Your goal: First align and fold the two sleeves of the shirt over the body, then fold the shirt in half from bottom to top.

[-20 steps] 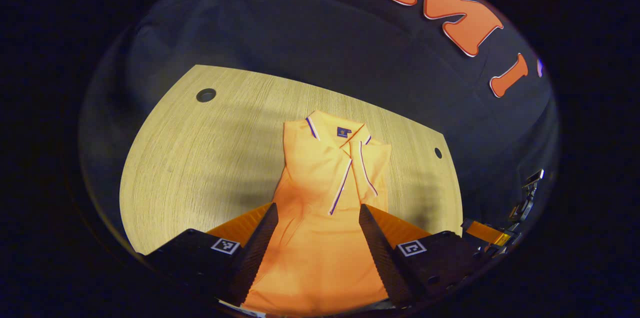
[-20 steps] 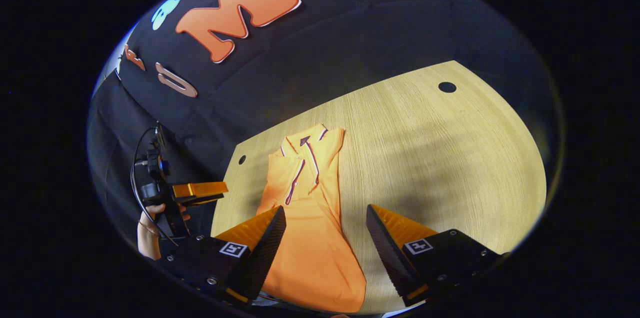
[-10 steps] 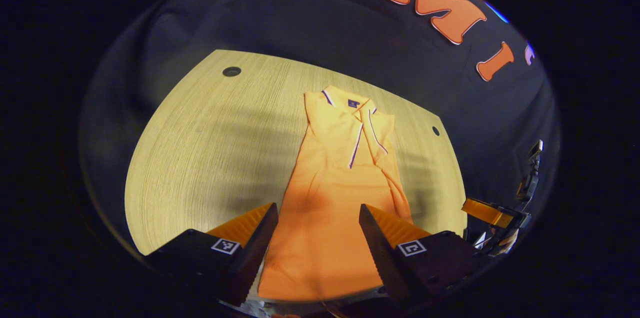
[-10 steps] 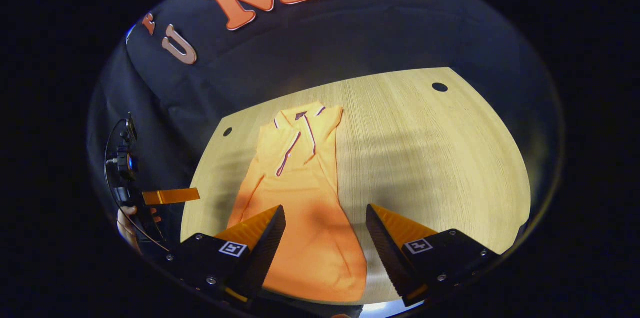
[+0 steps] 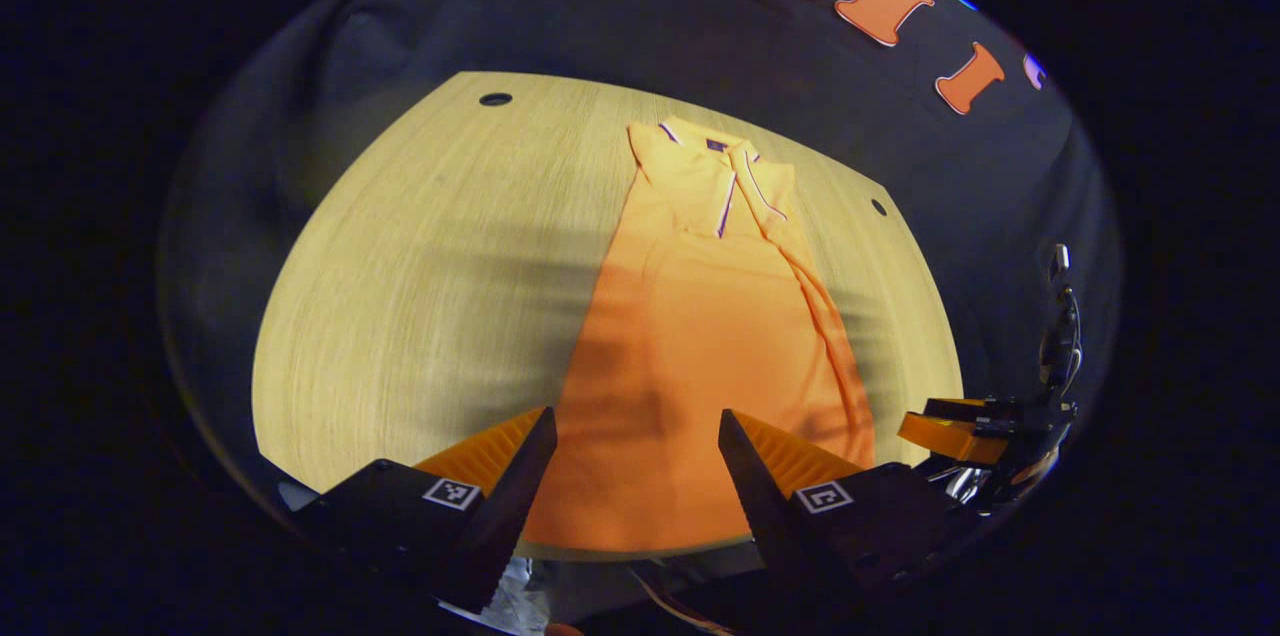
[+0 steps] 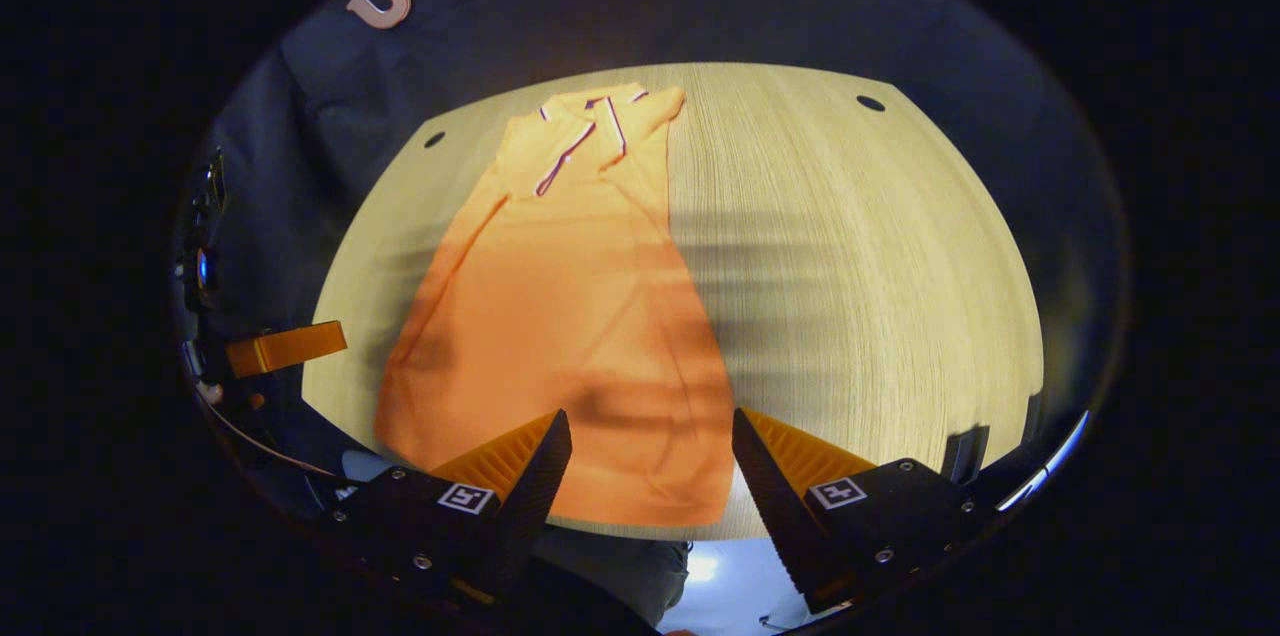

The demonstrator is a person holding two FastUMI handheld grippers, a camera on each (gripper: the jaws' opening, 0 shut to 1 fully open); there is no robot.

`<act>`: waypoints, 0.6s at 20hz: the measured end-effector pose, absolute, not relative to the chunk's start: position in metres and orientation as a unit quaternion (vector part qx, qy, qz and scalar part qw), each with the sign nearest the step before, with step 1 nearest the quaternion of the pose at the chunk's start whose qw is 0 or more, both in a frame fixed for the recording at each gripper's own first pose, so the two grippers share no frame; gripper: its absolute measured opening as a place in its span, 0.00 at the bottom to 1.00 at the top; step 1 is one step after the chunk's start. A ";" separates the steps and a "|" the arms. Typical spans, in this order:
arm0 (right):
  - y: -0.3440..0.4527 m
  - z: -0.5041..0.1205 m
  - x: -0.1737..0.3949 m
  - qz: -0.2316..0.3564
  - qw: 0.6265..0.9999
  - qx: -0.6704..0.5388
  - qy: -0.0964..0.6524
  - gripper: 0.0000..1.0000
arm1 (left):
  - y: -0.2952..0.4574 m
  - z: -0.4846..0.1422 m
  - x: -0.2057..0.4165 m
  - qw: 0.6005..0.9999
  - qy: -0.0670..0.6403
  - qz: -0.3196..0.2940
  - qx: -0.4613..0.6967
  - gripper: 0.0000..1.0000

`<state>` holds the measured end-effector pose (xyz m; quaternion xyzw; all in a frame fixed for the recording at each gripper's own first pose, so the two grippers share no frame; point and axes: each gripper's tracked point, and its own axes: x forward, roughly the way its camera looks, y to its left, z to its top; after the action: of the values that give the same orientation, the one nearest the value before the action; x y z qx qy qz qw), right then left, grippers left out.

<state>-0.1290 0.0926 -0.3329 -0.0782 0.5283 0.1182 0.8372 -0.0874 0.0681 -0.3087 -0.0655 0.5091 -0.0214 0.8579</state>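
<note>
Orange shirt (image 5: pixel 700 336) lies flat on wooden worktop (image 5: pixel 420 266), collar at 12 o'clock, hem at near edge, sleeves apparently folded in. Your left gripper (image 5: pixel 635 476) hovers released above hem; your right gripper (image 6: pixel 650 476) likewise spread, grasping nothing, over hem's right corner. Risk: uneven pinches skew bottom-to-top fold; dragging cloth could undo sleeve folds; hem near edge could slip off.
</note>
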 end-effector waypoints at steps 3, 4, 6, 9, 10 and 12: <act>0.089 -0.360 -0.150 0.114 0.816 -0.105 0.557 0.99 | 0.075 -0.335 -0.112 0.845 0.534 -0.006 -0.026 0.98; 0.085 -0.367 -0.156 0.109 0.810 -0.110 0.566 0.99 | 0.076 -0.343 -0.120 0.841 0.541 -0.002 -0.017 0.99; 0.079 -0.378 -0.165 0.098 0.801 -0.117 0.580 0.99 | 0.068 -0.355 -0.134 0.830 0.556 0.002 -0.036 0.99; 0.073 -0.392 -0.172 0.086 0.788 -0.118 0.598 1.00 | 0.067 -0.374 -0.147 0.821 0.570 0.012 -0.037 0.99; 0.073 -0.396 -0.173 0.086 0.785 -0.119 0.601 0.99 | 0.067 -0.376 -0.147 0.821 0.571 0.012 -0.030 0.99; 0.072 -0.401 -0.172 0.086 0.781 -0.128 0.605 0.99 | 0.065 -0.383 -0.149 0.819 0.574 0.012 -0.017 0.99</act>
<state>-0.1725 0.0720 -0.4009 -0.1282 0.6051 0.0858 0.7811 -0.1491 0.0647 -0.3827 -0.0170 0.5735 0.0122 0.8189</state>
